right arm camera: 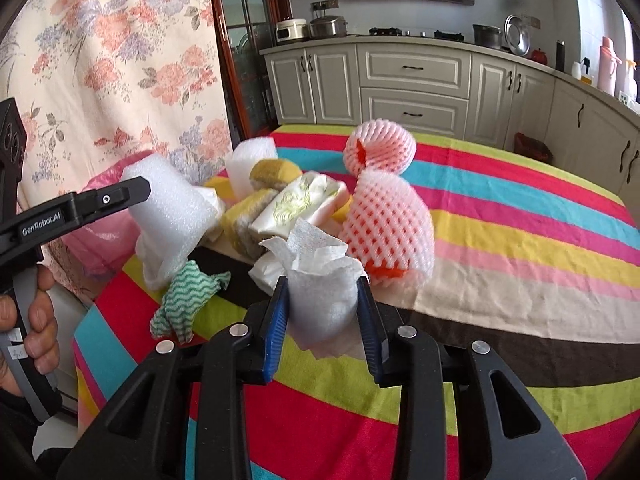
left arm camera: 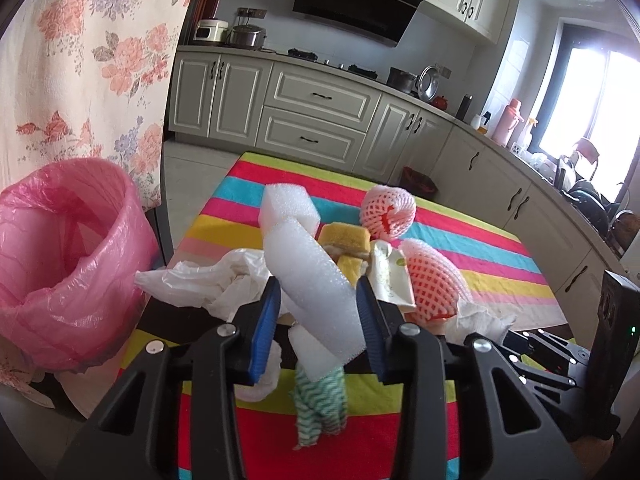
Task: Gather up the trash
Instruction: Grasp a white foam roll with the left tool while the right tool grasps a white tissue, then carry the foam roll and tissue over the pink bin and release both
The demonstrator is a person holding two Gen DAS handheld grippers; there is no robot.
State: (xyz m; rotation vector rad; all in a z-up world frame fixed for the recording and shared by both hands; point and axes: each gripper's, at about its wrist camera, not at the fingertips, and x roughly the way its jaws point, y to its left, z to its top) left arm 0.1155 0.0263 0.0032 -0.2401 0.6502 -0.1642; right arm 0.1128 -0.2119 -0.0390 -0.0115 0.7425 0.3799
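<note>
My left gripper (left arm camera: 318, 308) is shut on a white foam sheet roll (left arm camera: 316, 280) and holds it above the striped table; the roll also shows in the right wrist view (right arm camera: 172, 208). My right gripper (right arm camera: 324, 308) is shut on a crumpled white foam and tissue wad (right arm camera: 320, 280) just above the table. Trash lies on the table: two pink foam fruit nets (right arm camera: 380, 148) (right arm camera: 388, 220), yellow sponges (right arm camera: 276, 172), a tissue pack (right arm camera: 296, 200), a green-white wavy cloth (right arm camera: 188, 296), a white plastic bag (left arm camera: 208, 280). A bin with a pink liner (left arm camera: 60, 256) stands left of the table.
The table has a rainbow-striped cloth (right arm camera: 520, 240). A floral curtain (left arm camera: 88, 60) hangs at the left behind the bin. Kitchen cabinets (left arm camera: 320, 112) and a counter with pots run along the back and right. A second foam block (left arm camera: 288, 204) stands behind the held roll.
</note>
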